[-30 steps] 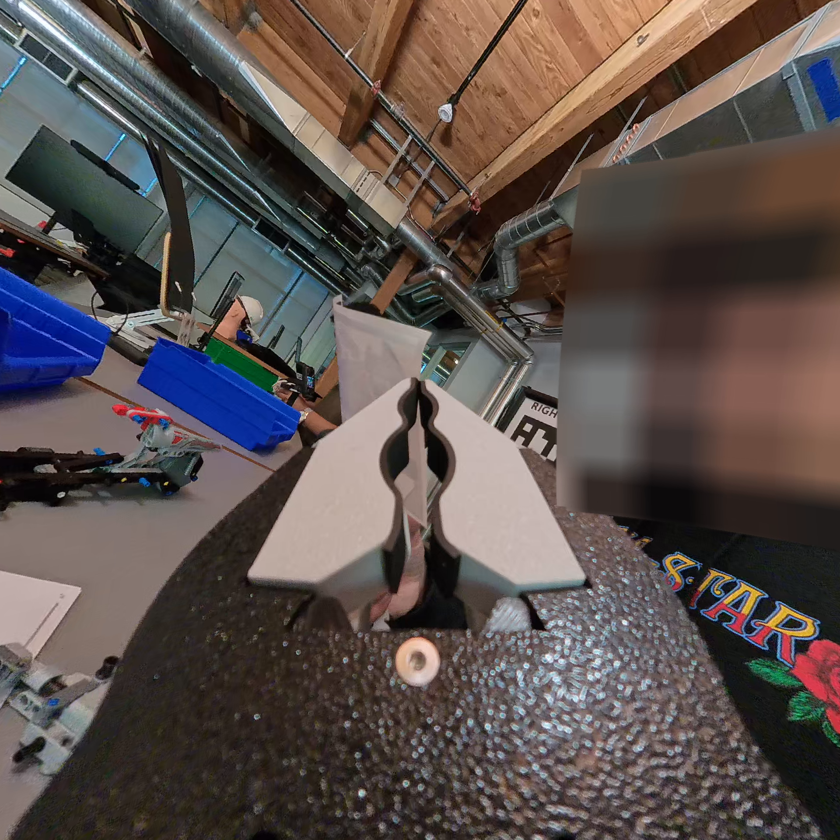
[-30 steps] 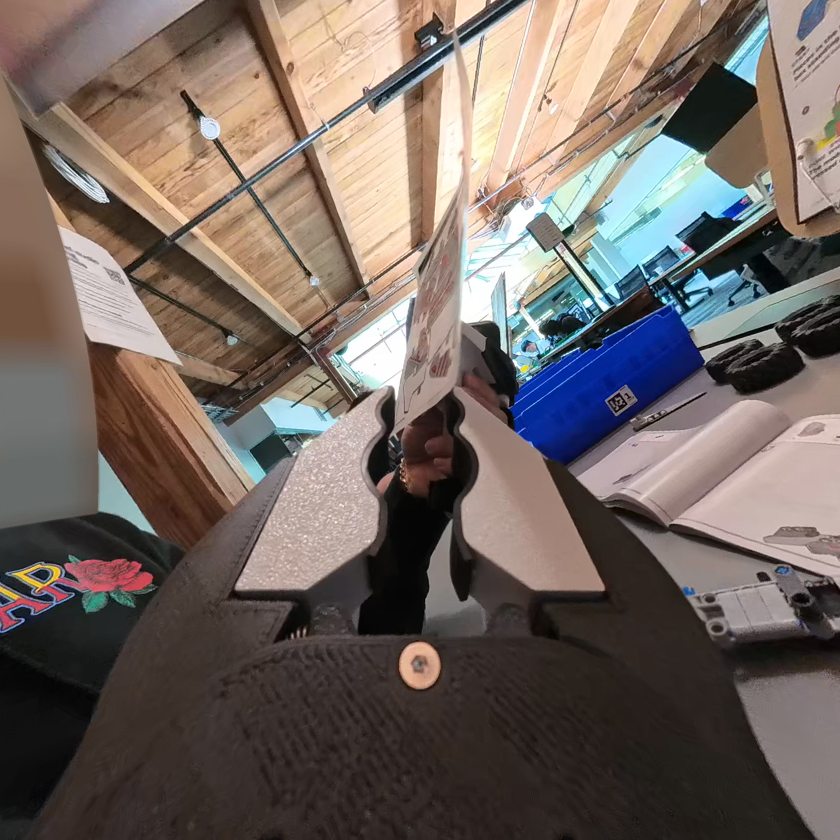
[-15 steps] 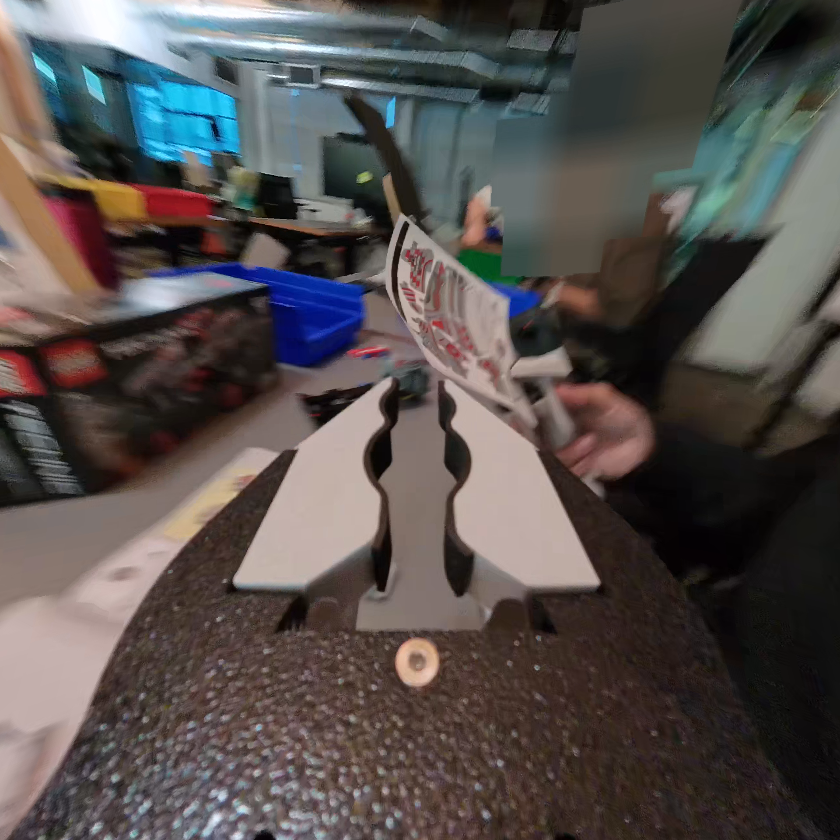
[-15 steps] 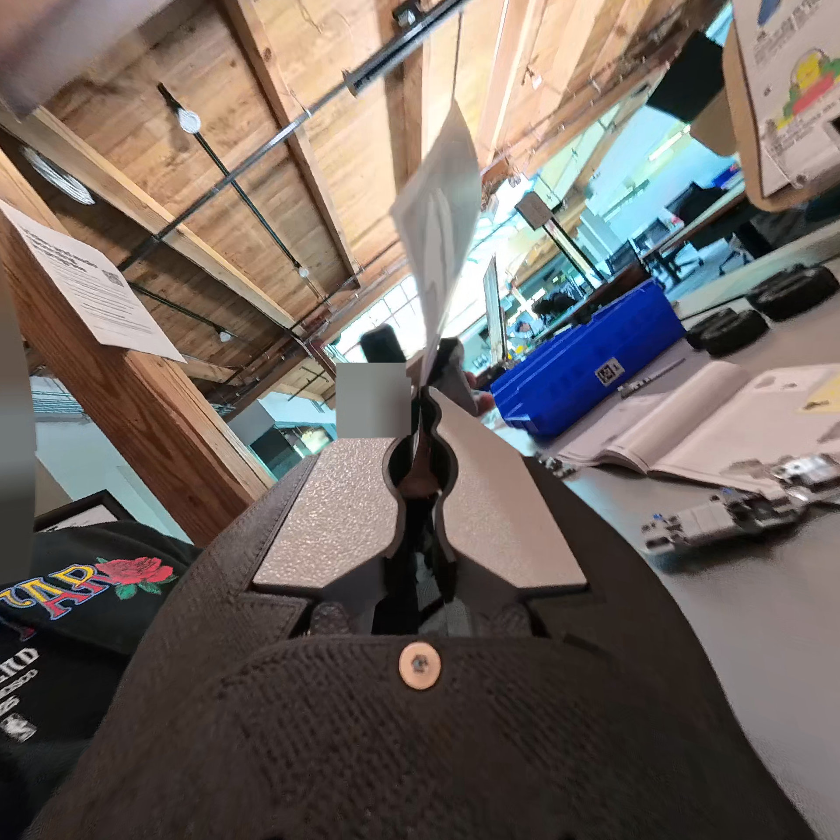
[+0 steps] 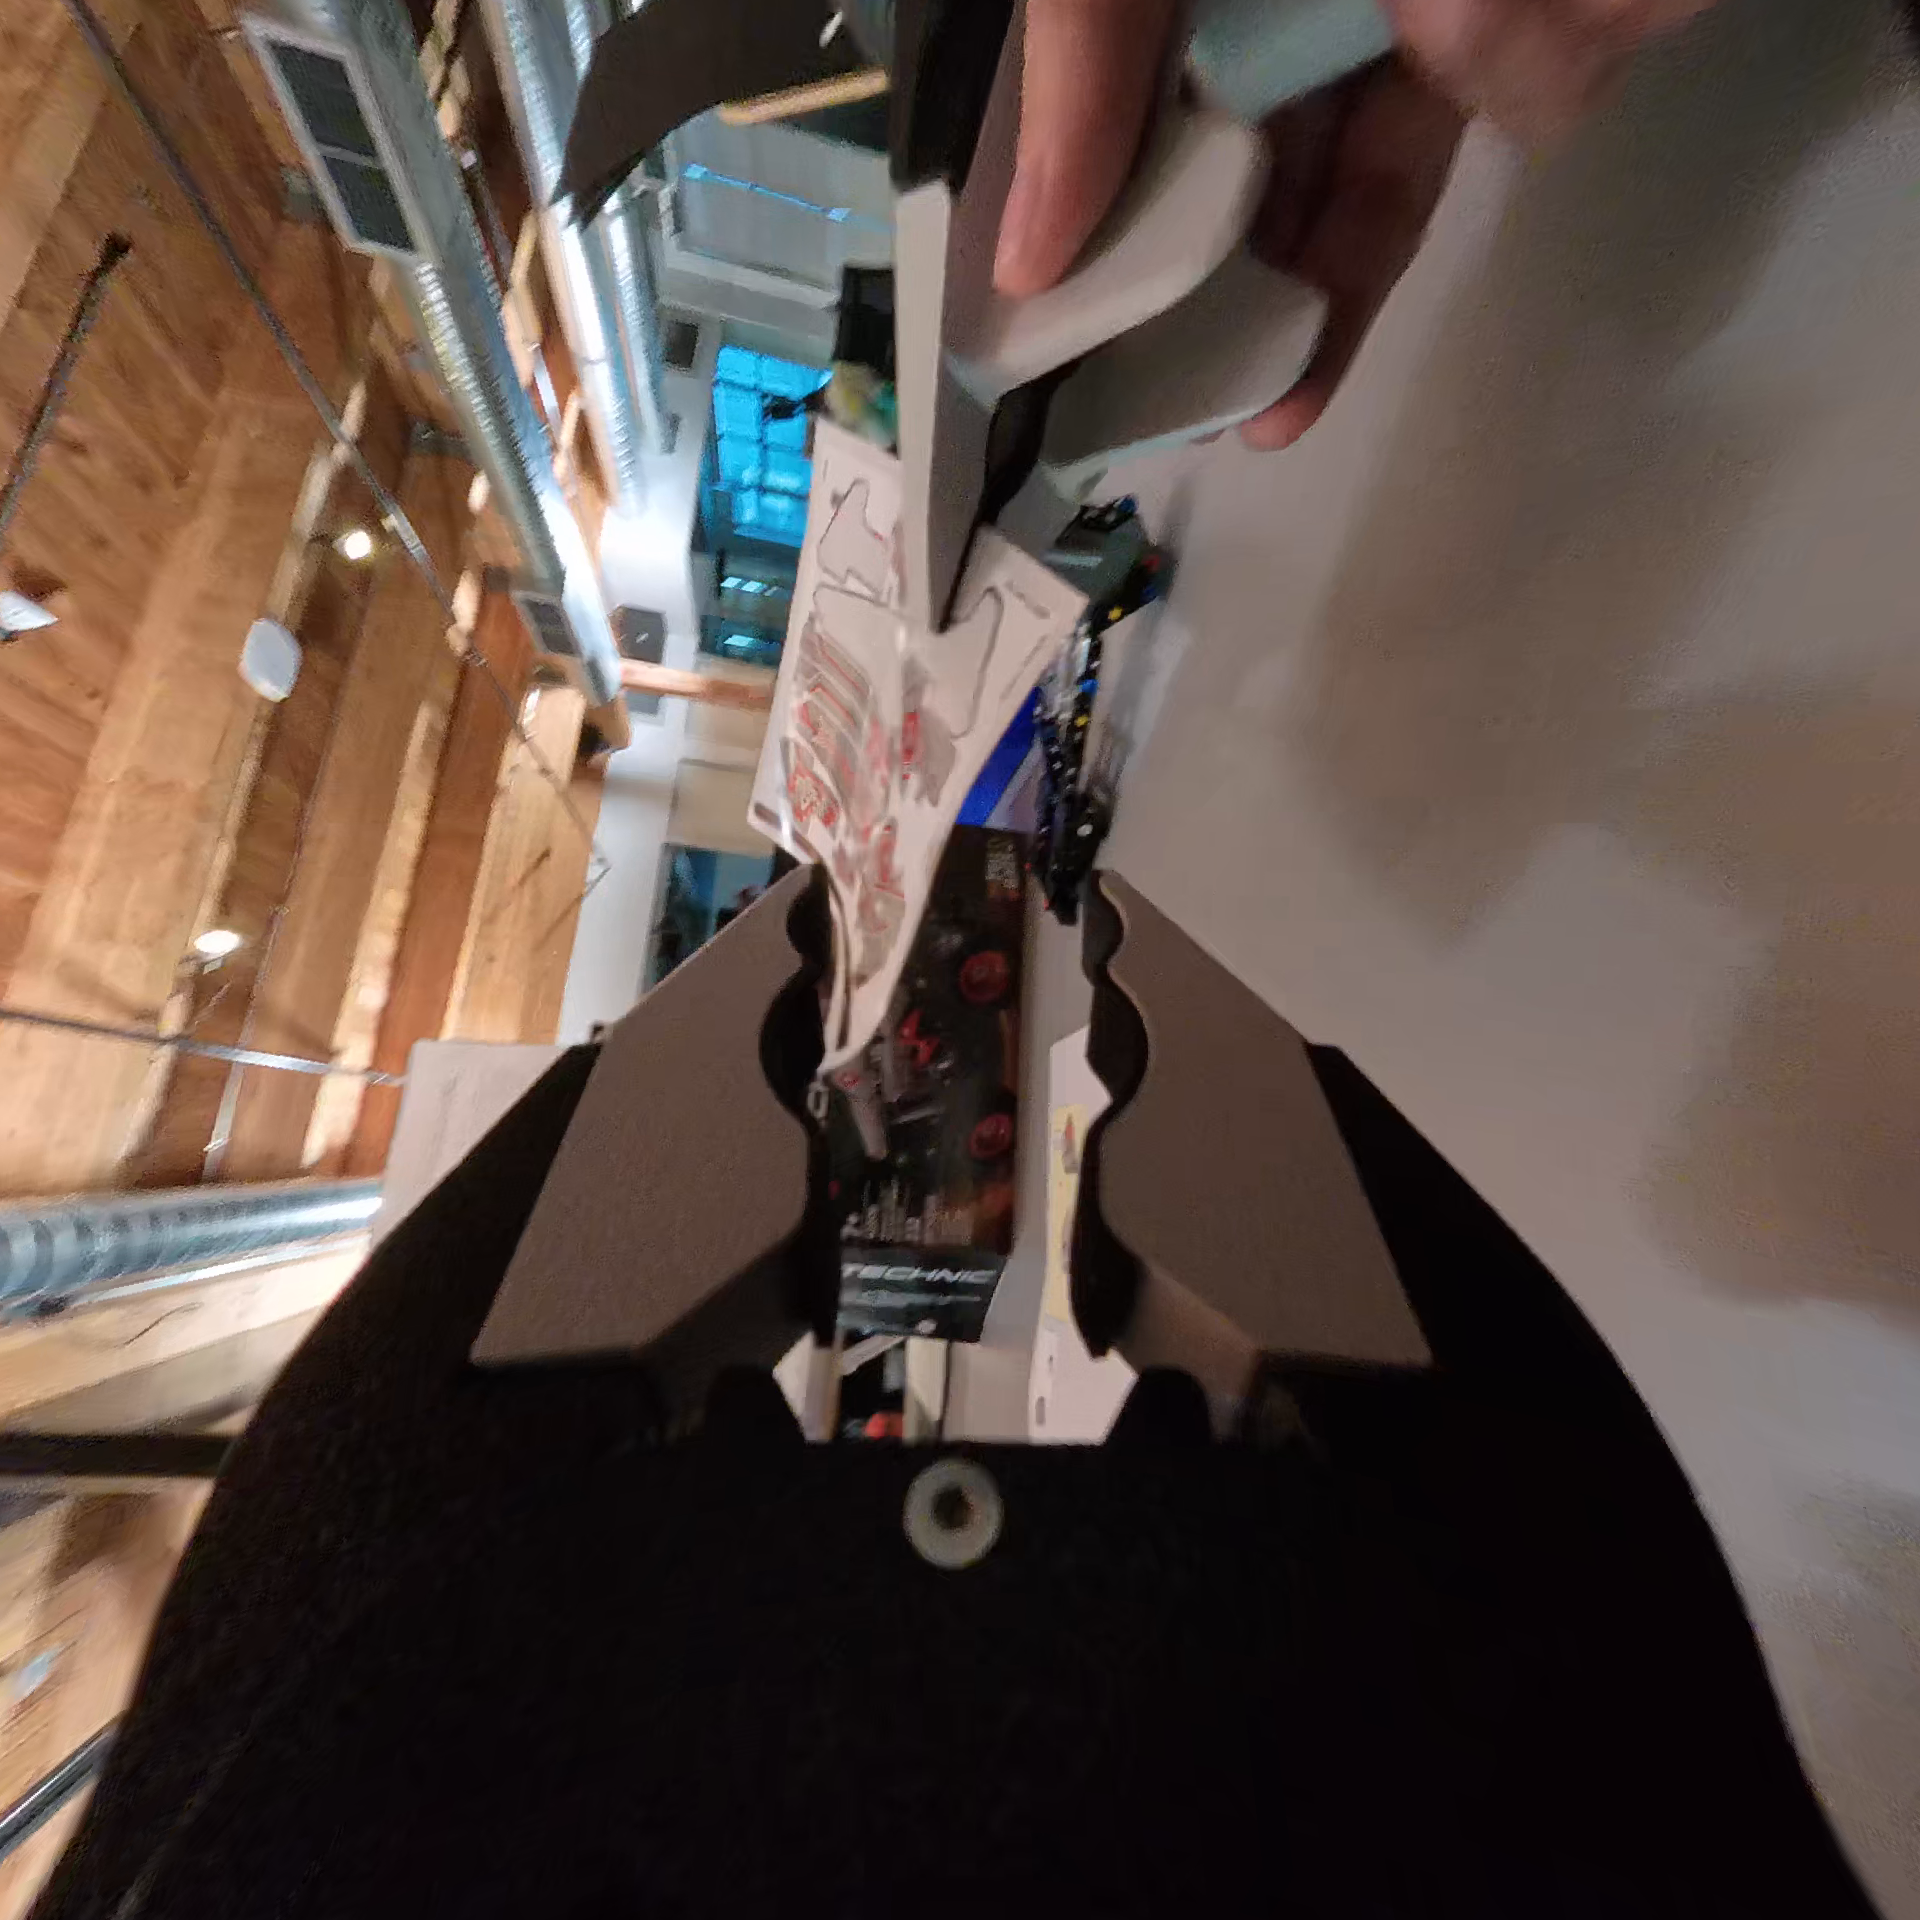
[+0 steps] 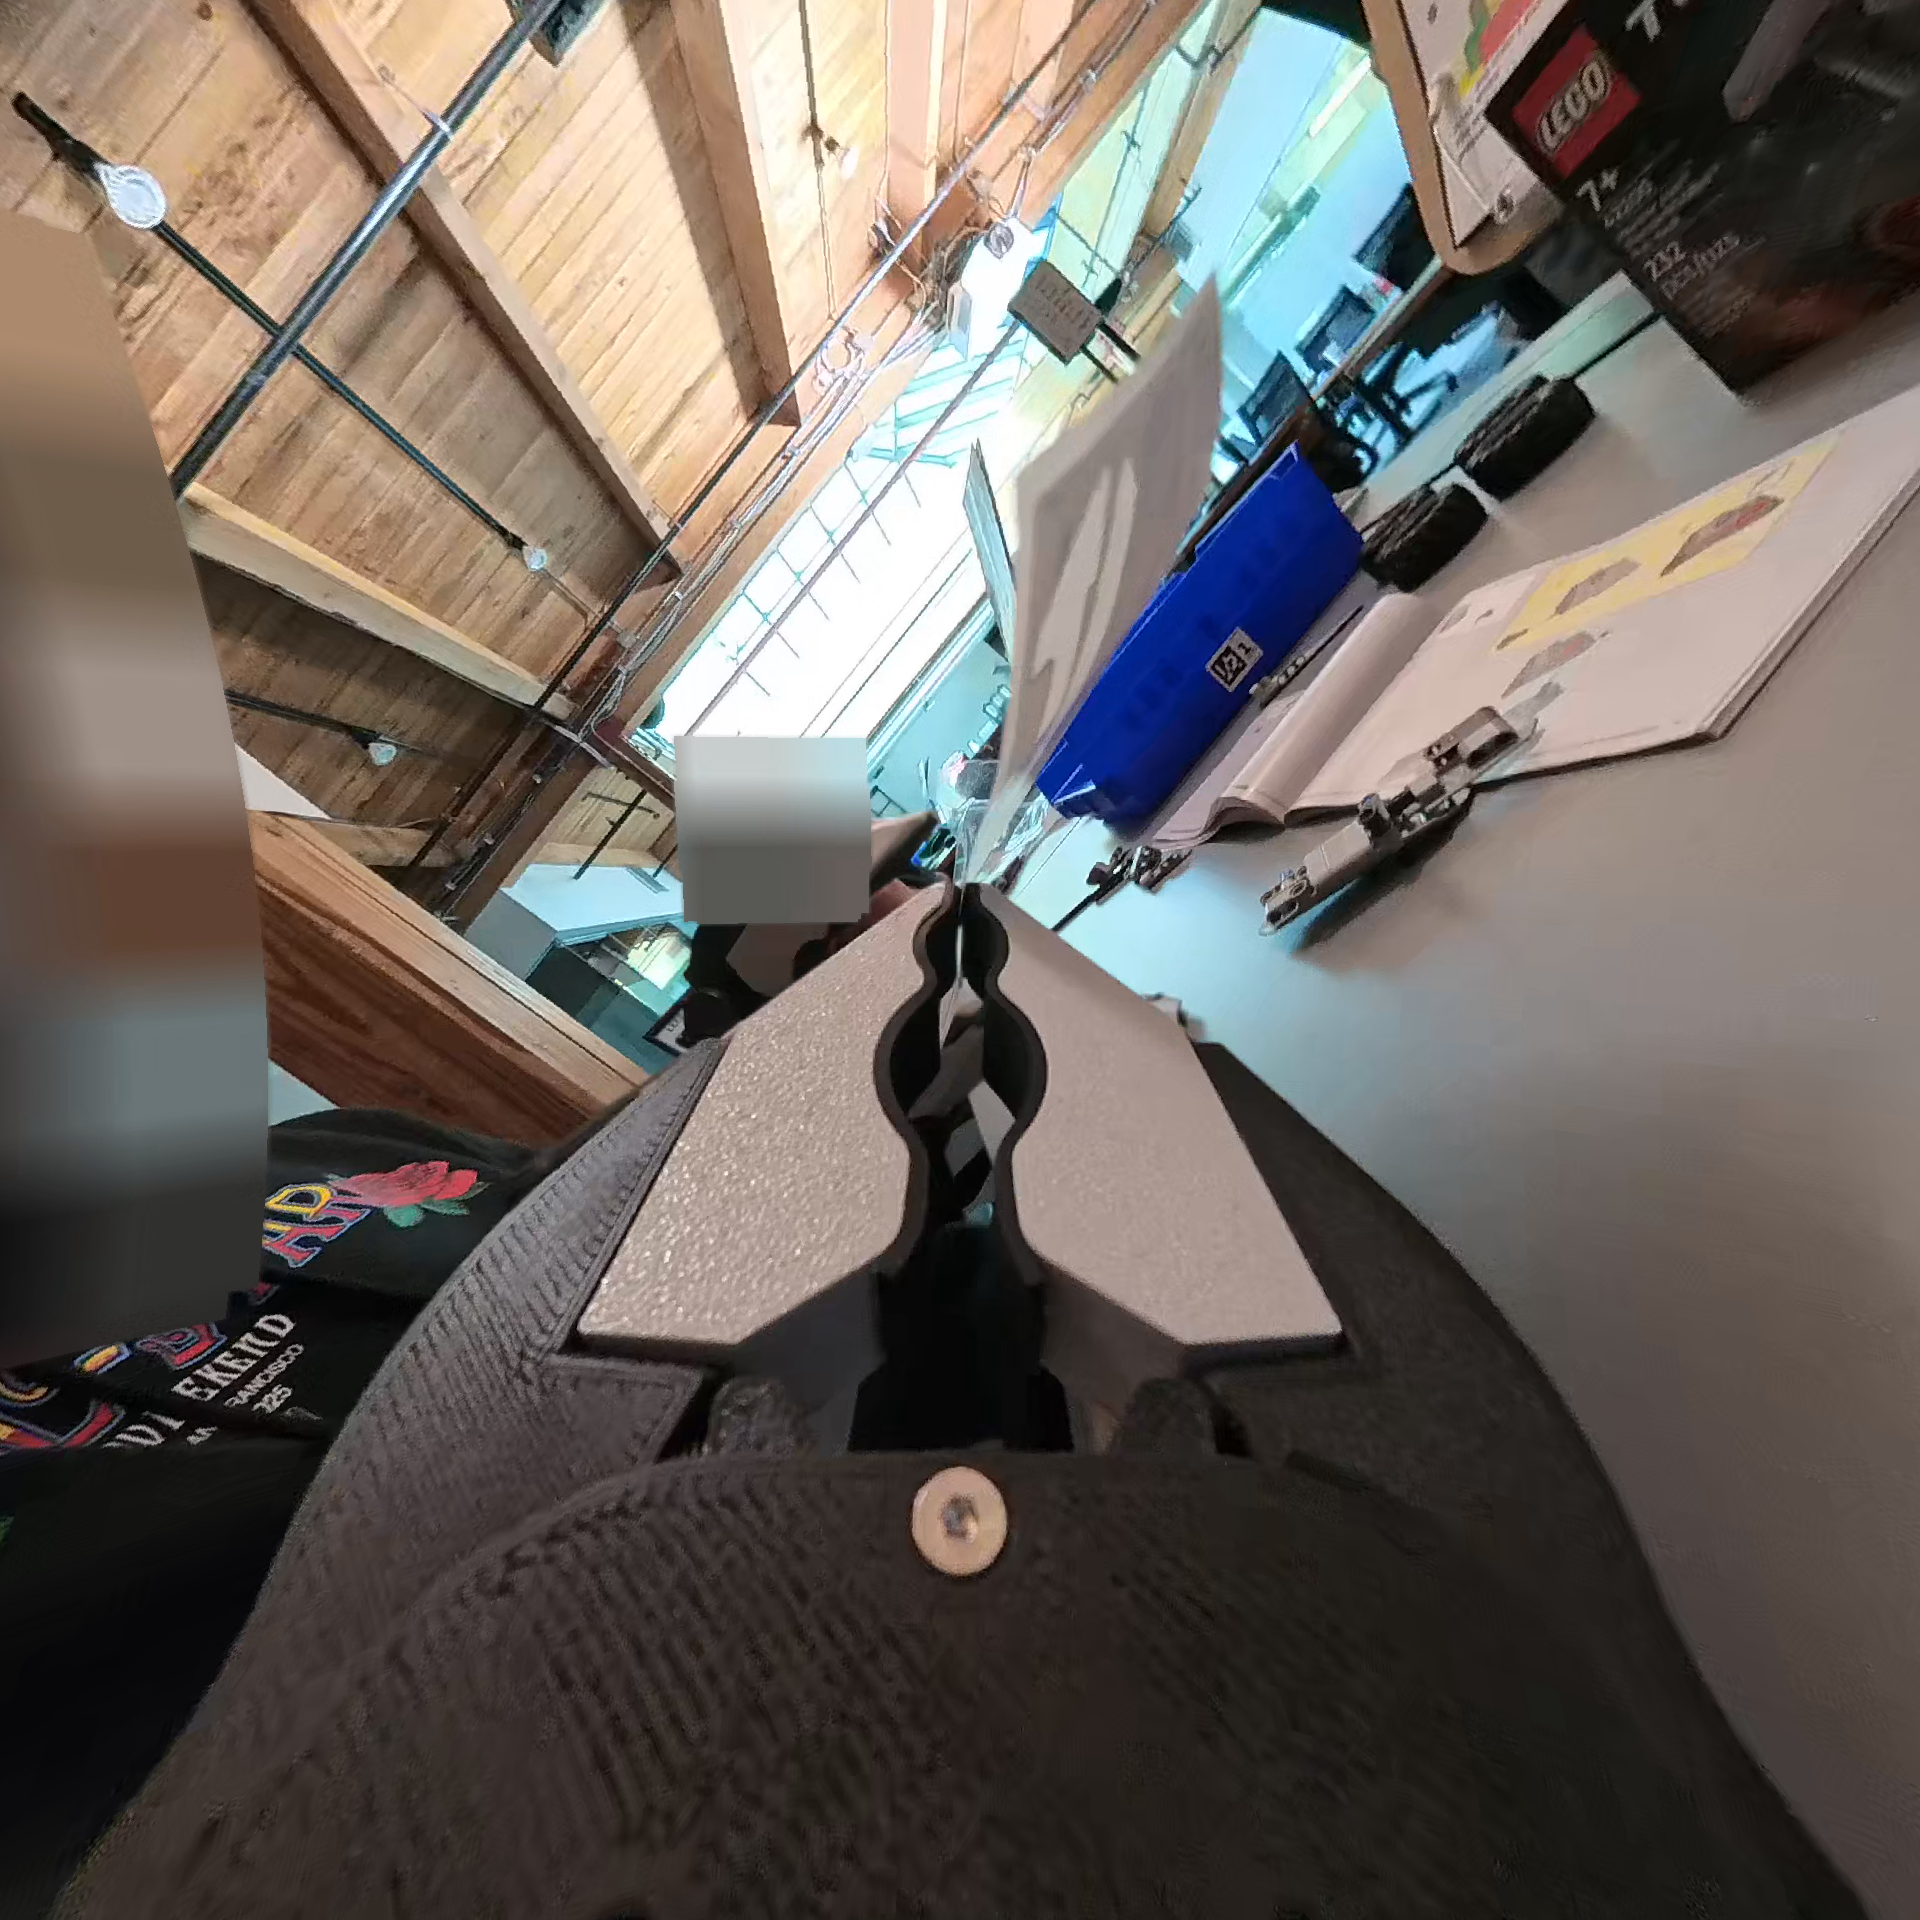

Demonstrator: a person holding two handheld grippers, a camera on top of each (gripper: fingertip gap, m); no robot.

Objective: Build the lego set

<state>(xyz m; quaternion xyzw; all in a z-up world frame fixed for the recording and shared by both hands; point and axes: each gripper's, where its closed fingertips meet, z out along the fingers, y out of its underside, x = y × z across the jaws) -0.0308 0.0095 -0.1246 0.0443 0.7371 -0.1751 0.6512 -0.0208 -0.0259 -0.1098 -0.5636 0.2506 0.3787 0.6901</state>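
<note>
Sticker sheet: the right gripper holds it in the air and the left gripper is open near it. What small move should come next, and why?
Probably ease the left gripper forward and close it on the free lower edge of the sticker sheet. Its jaws stand wide open, with that curled edge just between the tips. The right gripper is shut on the opposite end only, so the sheet hangs bent and unsupported.
</note>
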